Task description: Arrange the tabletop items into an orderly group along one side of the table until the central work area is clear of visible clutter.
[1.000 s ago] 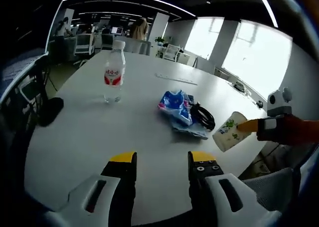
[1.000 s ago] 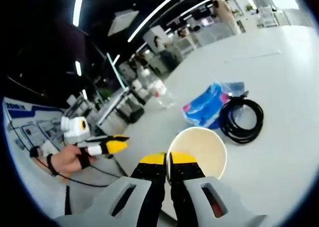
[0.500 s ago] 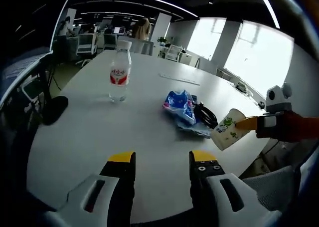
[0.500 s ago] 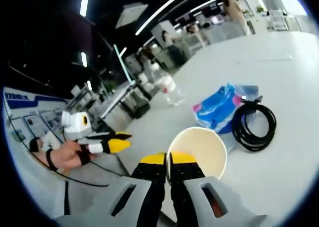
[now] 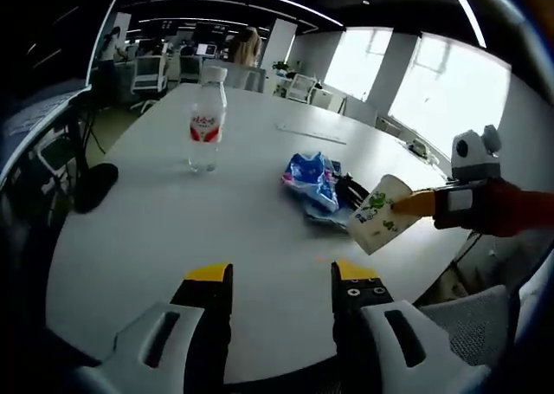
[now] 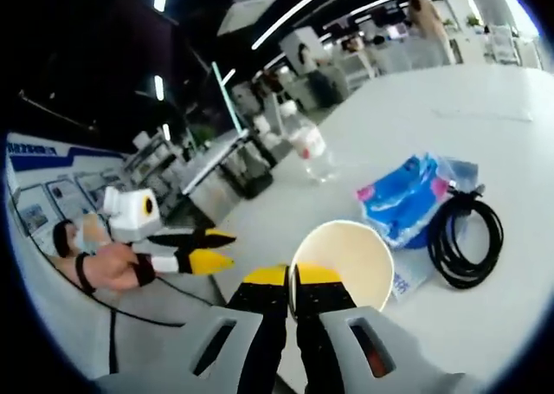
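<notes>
1. In the right gripper view the right gripper (image 6: 292, 277) has its yellow-tipped jaws pinched tight on the rim of the paper cup (image 6: 342, 254), whose open mouth faces the camera.
2. In the left gripper view that cup (image 5: 375, 215) hangs tilted in the air, over the near edge of the white table (image 5: 156, 238), just beside the clutter.
3. The left gripper (image 5: 281, 277) hovers low over the table's near edge, jaws spread wide, gripping nothing.
4. Mid-table, the blue packet (image 5: 310, 179) lies flat, with the coiled black cable (image 5: 353, 191) touching its right side.
5. The water bottle (image 5: 207, 119) stands upright, well apart from the packet, further out on the table.
6. In the right gripper view the left gripper (image 6: 206, 249) comes in from the left, held in a person's hand (image 6: 108, 264).
</notes>
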Demonstrator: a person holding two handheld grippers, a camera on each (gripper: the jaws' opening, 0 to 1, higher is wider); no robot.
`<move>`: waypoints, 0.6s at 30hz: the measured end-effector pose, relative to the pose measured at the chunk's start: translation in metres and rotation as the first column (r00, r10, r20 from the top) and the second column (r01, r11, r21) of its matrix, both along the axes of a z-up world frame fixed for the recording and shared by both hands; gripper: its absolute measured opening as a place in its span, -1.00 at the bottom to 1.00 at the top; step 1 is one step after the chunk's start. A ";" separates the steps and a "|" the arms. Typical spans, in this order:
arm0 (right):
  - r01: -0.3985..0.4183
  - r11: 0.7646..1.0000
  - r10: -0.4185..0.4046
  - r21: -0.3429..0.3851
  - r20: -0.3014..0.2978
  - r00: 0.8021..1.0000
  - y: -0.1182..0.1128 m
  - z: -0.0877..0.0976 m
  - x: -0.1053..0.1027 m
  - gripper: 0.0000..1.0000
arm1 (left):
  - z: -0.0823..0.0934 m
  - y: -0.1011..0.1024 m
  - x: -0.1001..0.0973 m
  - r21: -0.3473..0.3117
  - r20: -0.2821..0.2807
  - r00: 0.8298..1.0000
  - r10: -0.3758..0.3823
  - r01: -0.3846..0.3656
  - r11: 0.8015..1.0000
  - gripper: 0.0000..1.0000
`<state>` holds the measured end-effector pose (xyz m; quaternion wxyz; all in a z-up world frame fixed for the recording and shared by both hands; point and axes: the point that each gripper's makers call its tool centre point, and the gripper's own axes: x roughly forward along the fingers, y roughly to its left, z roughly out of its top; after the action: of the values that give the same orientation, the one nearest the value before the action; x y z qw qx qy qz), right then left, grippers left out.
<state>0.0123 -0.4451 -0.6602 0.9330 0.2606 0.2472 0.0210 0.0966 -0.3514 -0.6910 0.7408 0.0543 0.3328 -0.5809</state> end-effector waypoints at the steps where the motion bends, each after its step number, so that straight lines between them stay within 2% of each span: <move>1: -0.008 1.000 0.008 -0.005 -0.001 1.000 0.001 0.001 0.002 -1.00 | 0.000 0.000 0.000 0.000 -0.001 1.000 0.000 0.000 1.000 -0.10; 7: -0.081 0.995 0.080 -0.060 -0.021 0.997 0.003 0.002 0.022 -1.00 | -0.001 0.003 -0.003 -0.002 -0.009 1.000 0.002 -0.002 1.000 -0.11; 18: -0.222 0.961 0.210 -0.168 -0.084 0.974 0.007 -0.003 0.054 -1.00 | -0.002 0.006 -0.004 -0.009 -0.020 1.000 0.007 -0.007 1.000 -0.10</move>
<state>0.0665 -0.4381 -0.6636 0.9360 0.1489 0.3055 0.0921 0.0930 -0.3451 -0.6928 0.7397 0.0440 0.3375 -0.5805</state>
